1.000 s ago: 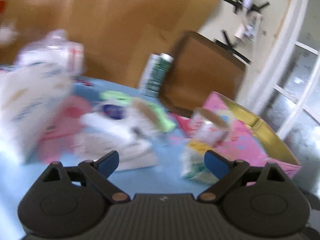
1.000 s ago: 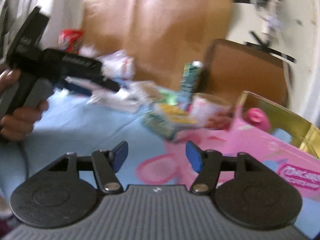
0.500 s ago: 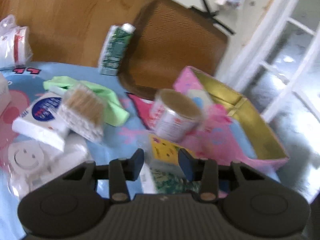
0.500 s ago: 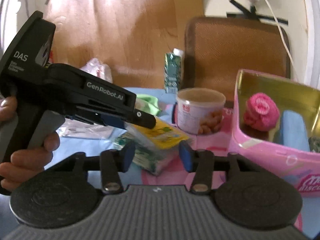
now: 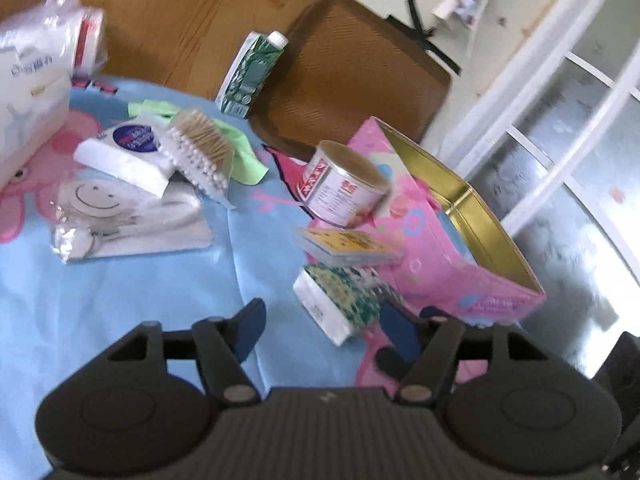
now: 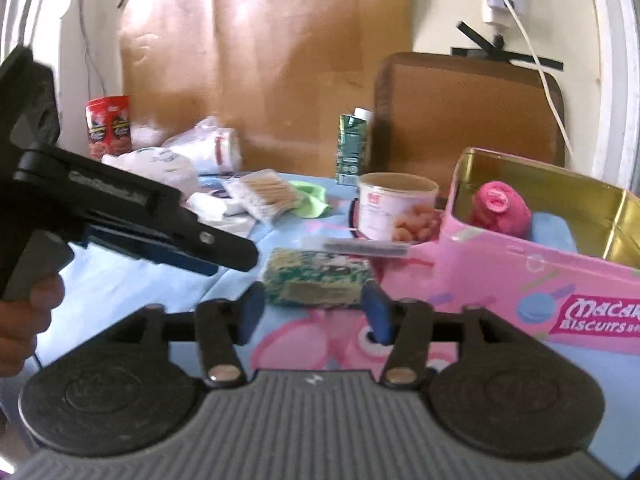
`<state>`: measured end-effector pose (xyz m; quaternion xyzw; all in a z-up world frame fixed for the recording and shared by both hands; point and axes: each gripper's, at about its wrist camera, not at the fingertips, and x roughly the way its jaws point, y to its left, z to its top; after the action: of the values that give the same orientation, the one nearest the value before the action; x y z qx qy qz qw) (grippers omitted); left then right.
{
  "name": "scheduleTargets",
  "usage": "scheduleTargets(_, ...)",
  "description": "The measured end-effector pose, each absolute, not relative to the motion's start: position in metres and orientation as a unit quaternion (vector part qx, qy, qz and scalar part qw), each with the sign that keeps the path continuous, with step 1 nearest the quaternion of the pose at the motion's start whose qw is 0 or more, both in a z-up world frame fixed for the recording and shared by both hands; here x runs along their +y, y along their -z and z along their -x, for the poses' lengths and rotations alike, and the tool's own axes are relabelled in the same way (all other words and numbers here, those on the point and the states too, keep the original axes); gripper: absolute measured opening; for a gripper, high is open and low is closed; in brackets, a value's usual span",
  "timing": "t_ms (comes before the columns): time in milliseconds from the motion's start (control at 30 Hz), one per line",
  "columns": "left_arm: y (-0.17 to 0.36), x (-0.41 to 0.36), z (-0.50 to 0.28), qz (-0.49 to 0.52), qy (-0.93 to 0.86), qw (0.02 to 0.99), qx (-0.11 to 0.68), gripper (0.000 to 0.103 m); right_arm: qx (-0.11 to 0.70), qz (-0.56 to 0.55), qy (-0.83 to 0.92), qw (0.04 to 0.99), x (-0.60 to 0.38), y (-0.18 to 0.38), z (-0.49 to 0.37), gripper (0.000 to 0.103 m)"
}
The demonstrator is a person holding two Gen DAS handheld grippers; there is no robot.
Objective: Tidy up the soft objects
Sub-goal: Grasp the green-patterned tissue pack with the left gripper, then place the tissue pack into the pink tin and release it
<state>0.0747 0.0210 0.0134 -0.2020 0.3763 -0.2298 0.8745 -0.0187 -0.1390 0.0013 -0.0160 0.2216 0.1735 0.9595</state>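
A green-patterned tissue pack (image 5: pixel 340 300) (image 6: pixel 316 276) lies on the blue tablecloth (image 5: pixel 120 300), in front of an open pink biscuit tin (image 5: pixel 460 248) (image 6: pixel 520 280). Inside the tin sit a pink soft ball (image 6: pixel 500 208) and a blue soft item (image 6: pixel 552 232). My left gripper (image 5: pixel 325 330) (image 6: pixel 224 258) is opening, with the pack's near corner between its fingertips and the pads apart from it. My right gripper (image 6: pixel 314 312) is also opening. Its blue pads (image 6: pixel 376 312) flank the pack's ends without squeezing it.
A flat yellow pack (image 5: pixel 348 246) and a can (image 5: pixel 342 190) lie behind the tissue pack. To the left are cotton swabs (image 5: pixel 200 152), a green cloth (image 5: pixel 244 160), white tissue packs (image 5: pixel 124 152) and a smiley bag (image 5: pixel 104 208). At the far edge are a green carton (image 5: pixel 252 76) and a brown chair (image 5: pixel 360 80).
Both grippers' jaws stand wider than half a second ago, when the left one was nearly shut. The left gripper has drawn back a little from the tissue pack.
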Motion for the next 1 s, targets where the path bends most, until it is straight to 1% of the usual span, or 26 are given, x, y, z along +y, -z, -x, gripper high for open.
scheduleTargets(67, -0.010, 0.014, -0.090, 0.204, 0.219, 0.872, 0.387, 0.064, 0.244, 0.006, -0.186, 0.952, -0.141, 0.000, 0.001, 0.077)
scheduleTargets(100, -0.008, 0.010, -0.094, 0.204, 0.219, 0.870, 0.392, 0.058, 0.254, 0.007, -0.182, 0.950, -0.139, 0.003, -0.009, 0.078)
scheduleTargets(133, -0.005, 0.006, -0.098, 0.204, 0.222, 0.867, 0.397, 0.046, 0.265, 0.014, -0.180, 0.947, -0.134, 0.007, -0.018, 0.078)
scheduleTargets(167, -0.004, 0.002, -0.098, 0.200, 0.218, 0.869, 0.397, 0.042, 0.275, 0.021, -0.180, 0.944, -0.129, 0.011, -0.022, 0.076)
scheduleTargets(200, -0.004, -0.001, -0.094, 0.192, 0.213, 0.873, 0.395, 0.040, 0.284, 0.023, -0.179, 0.942, -0.125, 0.015, -0.026, 0.070)
scheduleTargets(233, -0.006, -0.003, -0.089, 0.183, 0.213, 0.876, 0.392, 0.040, 0.278, 0.031, -0.170, 0.945, -0.120, 0.015, -0.024, 0.047)
scheduleTargets(433, -0.004, -0.004, -0.042, 0.173, 0.262, 0.862, 0.398, 0.040, 0.258, 0.049, -0.168, 0.950, -0.117, 0.017, 0.024, 0.047)
scheduleTargets(533, -0.009, -0.016, -0.033, 0.157, 0.279, 0.859, 0.398, 0.040, 0.240, 0.045, -0.165, 0.956, -0.127, 0.021, 0.054, 0.047)
scheduleTargets(667, -0.037, -0.045, -0.041, 0.140, 0.302, 0.870, 0.365, 0.041, 0.199, 0.056, -0.128, 0.970, -0.135, 0.014, 0.066, 0.046)
scheduleTargets(833, -0.076, -0.109, -0.070, 0.089, 0.336, 0.880, 0.324, 0.044, 0.128, 0.059, -0.056, 0.988, -0.167, -0.013, 0.062, 0.046)
scheduleTargets(1000, -0.083, -0.181, -0.102, 0.053, 0.354, 0.877, 0.320, 0.044, 0.117, 0.028, 0.009, 0.993, -0.221, -0.024, 0.042, 0.046)
